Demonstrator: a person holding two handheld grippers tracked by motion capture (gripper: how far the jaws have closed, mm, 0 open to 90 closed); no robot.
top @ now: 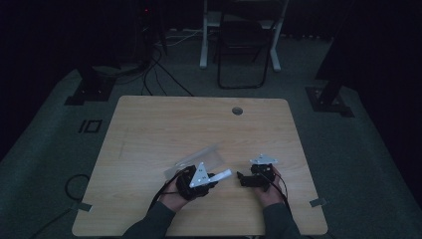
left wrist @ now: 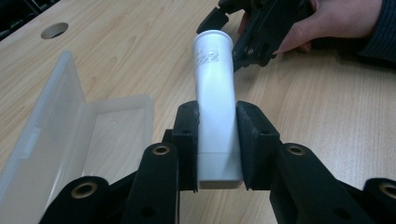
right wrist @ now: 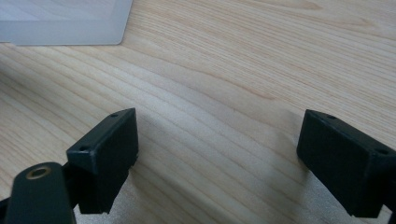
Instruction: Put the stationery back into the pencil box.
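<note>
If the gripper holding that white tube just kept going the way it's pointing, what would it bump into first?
Probably the right gripper: the white tube clamped in the left gripper points at it, with bare table between. Depth is hard to judge.

Wooden table (top: 149, 129), folding chair (top: 242, 45) behind, cables (top: 159, 64) on floor
</note>
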